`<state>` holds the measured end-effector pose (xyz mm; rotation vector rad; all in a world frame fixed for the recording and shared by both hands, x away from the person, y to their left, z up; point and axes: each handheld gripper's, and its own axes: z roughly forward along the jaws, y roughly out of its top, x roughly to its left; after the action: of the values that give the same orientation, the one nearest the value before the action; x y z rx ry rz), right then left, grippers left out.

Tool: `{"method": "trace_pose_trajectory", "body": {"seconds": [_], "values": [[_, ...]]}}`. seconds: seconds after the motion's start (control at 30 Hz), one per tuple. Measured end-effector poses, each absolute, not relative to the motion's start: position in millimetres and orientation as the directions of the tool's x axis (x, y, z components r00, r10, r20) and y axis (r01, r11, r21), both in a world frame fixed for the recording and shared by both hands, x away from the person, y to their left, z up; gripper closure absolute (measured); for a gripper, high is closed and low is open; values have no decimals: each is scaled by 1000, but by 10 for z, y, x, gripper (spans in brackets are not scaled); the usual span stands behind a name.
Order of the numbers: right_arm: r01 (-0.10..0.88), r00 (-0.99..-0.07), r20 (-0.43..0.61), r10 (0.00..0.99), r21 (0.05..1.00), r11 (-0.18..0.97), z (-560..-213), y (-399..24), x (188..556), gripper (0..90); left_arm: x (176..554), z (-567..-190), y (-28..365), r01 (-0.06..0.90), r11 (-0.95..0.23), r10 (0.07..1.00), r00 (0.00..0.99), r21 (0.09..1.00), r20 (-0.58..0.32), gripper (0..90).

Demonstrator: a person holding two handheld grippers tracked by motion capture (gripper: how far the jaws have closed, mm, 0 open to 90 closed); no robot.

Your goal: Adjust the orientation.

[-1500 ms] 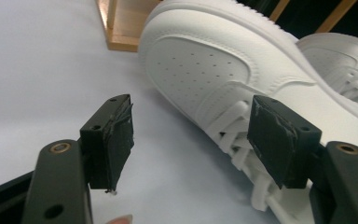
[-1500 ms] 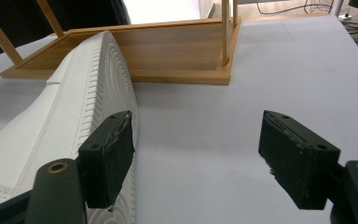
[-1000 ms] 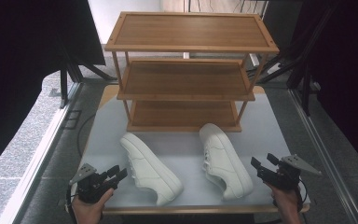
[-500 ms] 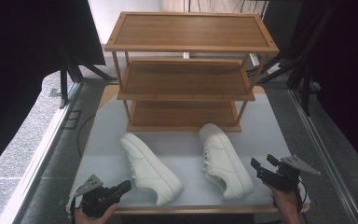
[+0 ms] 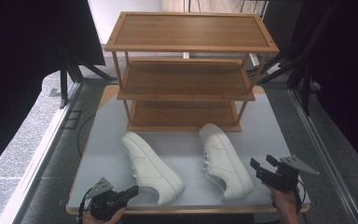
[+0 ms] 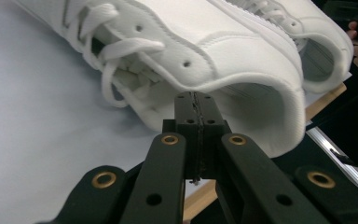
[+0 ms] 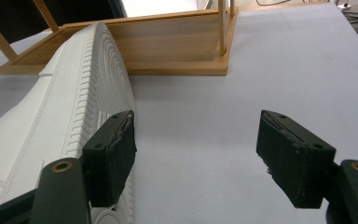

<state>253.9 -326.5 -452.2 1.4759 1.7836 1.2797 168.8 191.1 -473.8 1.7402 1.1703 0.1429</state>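
Since a second ago the left hand-held gripper (image 5: 131, 191) has slid down toward the near edge of the worktop (image 5: 102, 154) and its jaws have just been closing, so they now sit pressed together with nothing between them, their tips just below the heel rim of the left shoe (image 5: 150, 166). That shoe lies on the worktop where it was, heel toward the person and toe toward the wooden rack (image 5: 186, 79), with the right shoe (image 5: 224, 159) lying unmoved beside it. The right hand-held gripper (image 5: 260, 164) has kept its place at the near right corner, jaws spread wide and empty, one pad (image 7: 114, 154) just beside the right shoe's ribbed sole.
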Motion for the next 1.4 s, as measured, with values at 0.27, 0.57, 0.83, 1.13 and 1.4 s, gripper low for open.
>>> {"method": "trace_pose_trajectory", "body": {"seconds": [0.27, 0.57, 0.83, 1.13, 1.4], "values": [[478, -291, 185, 939, 878, -24, -4532, -3262, 2541, 281, 1706, -4765, 1704, 640, -92, 738, 558, 763, -379, 900], [482, -293, 186, 938, 876, -23, -4541, -3253, 2546, 282, 1894, -4701, 1549, 636, -100, 732, 568, 765, -376, 900], [482, -283, 193, 939, 875, -34, -4539, -3272, 2544, 283, 2073, -4586, 1463, 618, -108, 736, 577, 779, -355, 900], [488, -271, 194, 943, 872, -40, -4554, -3300, 2549, 287, 2422, -4498, 1343, 628, -81, 749, 551, 774, -369, 900], [496, -262, 192, 946, 868, -39, -4588, -3316, 2550, 289, 2619, -4285, 1057, 587, -81, 716, 596, 806, -362, 888]]}}
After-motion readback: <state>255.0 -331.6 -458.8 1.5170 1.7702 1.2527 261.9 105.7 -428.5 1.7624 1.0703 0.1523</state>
